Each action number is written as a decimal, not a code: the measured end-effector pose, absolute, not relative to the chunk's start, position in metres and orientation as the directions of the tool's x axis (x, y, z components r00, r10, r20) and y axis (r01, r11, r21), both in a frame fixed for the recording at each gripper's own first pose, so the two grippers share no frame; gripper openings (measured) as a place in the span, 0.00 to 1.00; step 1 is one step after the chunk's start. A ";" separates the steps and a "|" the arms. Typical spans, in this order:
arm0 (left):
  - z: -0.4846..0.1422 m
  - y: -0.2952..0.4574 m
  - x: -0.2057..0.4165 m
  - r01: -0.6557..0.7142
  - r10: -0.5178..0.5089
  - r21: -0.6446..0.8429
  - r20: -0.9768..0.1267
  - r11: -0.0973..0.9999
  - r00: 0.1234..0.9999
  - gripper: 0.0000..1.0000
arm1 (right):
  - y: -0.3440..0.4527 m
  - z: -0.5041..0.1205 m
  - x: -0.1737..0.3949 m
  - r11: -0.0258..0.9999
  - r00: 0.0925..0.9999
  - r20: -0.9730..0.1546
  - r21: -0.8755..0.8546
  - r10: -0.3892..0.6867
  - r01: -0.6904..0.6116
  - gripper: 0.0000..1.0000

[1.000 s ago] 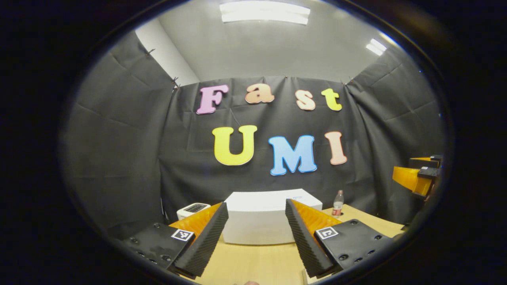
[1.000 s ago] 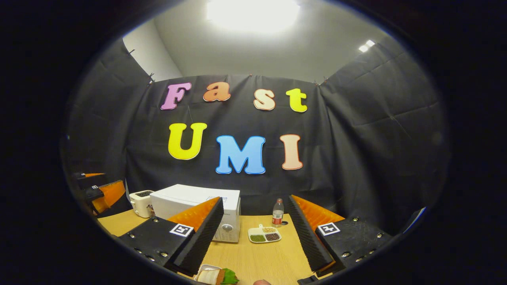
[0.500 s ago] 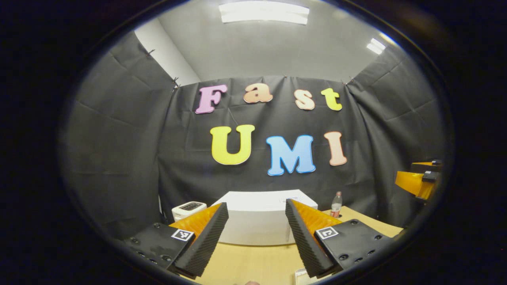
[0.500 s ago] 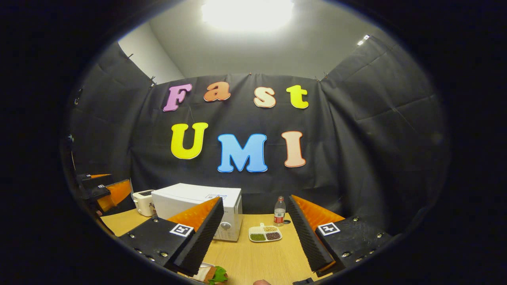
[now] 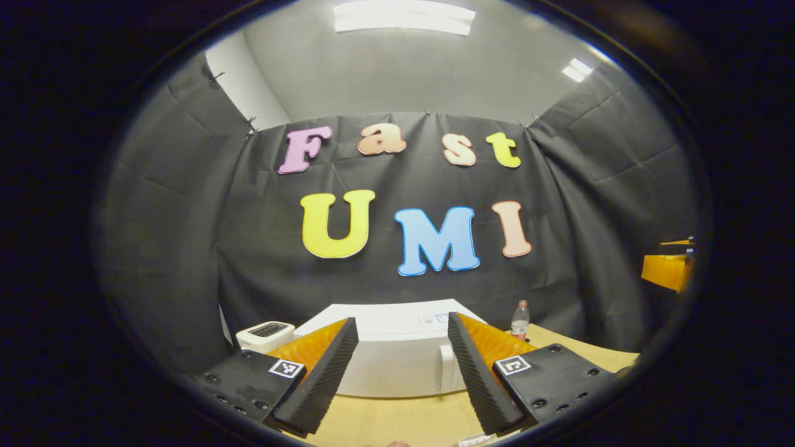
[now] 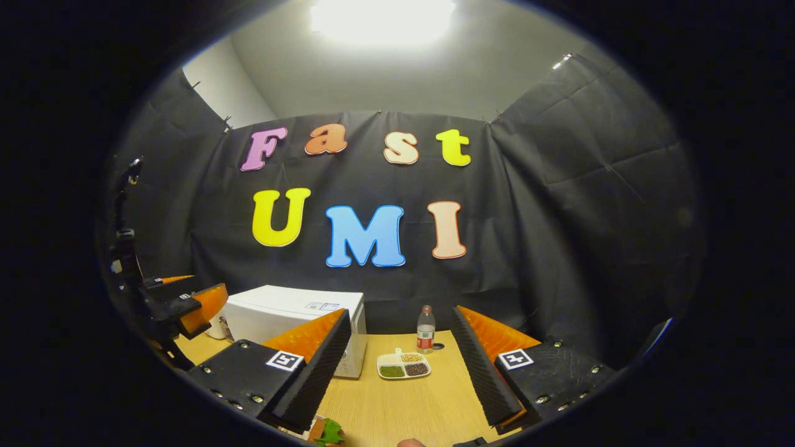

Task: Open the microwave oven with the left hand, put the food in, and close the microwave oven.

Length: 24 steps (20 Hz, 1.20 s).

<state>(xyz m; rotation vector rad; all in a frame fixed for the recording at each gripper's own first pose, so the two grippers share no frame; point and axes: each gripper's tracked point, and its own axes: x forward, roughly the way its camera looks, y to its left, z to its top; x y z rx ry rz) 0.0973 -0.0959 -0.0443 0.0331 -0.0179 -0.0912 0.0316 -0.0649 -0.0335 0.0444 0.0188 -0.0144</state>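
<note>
The white microwave [image 5: 391,366] stands on the wooden table straight ahead in the left gripper view, door shut, with its vertical handle [image 5: 444,367] at the right of the front. My left gripper [image 5: 402,319] is open and empty, a short way in front of it. In the right gripper view the microwave [image 6: 292,313] sits left of centre, and the left gripper [image 6: 189,304] hovers at its left. The food, a sandwich with green lettuce [image 6: 327,431], lies at the bottom edge beneath my open, empty right gripper [image 6: 400,310].
A white toaster [image 5: 266,335] stands left of the microwave. A small bottle [image 6: 425,329] and a divided dish of beans [image 6: 404,366] sit on the table [image 6: 404,403] to the microwave's right. The other gripper [image 5: 667,270] hangs at the far right in the left gripper view.
The left gripper has moved closer to the microwave, which looks larger, and its handle has come into sight. In the right gripper view the sandwich has slid down to the bottom edge.
</note>
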 end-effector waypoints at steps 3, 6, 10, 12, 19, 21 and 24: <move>-0.066 -0.110 0.128 0.137 -0.137 0.020 -0.011 0.990 0.991 0.96 | -0.069 -0.033 0.041 0.998 0.998 -0.020 0.024 -0.060 0.061 0.98; -0.090 -0.126 0.157 0.184 -0.184 0.016 -0.036 0.983 0.982 0.94 | -0.071 -0.035 0.049 0.994 0.994 -0.030 0.011 -0.104 0.105 0.98; -0.127 -0.146 0.189 0.238 -0.237 -0.003 -0.089 0.971 0.968 0.96 | -0.081 -0.046 0.055 0.985 0.983 -0.065 -0.008 -0.170 0.170 0.98; -0.146 -0.155 0.204 0.256 -0.256 -0.017 -0.121 0.967 0.959 0.96 | -0.086 -0.051 0.057 0.979 0.976 -0.083 -0.018 -0.202 0.201 0.98; -0.213 -0.180 0.249 0.296 -0.292 -0.018 -0.228 0.955 0.929 0.99 | -0.102 -0.062 0.057 0.955 0.948 -0.122 -0.062 -0.295 0.289 0.98; -0.233 -0.186 0.257 0.304 -0.299 -0.023 -0.263 0.952 0.917 0.98 | -0.108 -0.065 0.056 0.948 0.939 -0.133 -0.068 -0.316 0.310 0.98; -0.256 -0.193 0.268 0.304 -0.296 -0.024 -0.314 0.952 0.902 0.92 | -0.116 -0.068 0.051 0.939 0.929 -0.142 -0.072 -0.343 0.336 0.98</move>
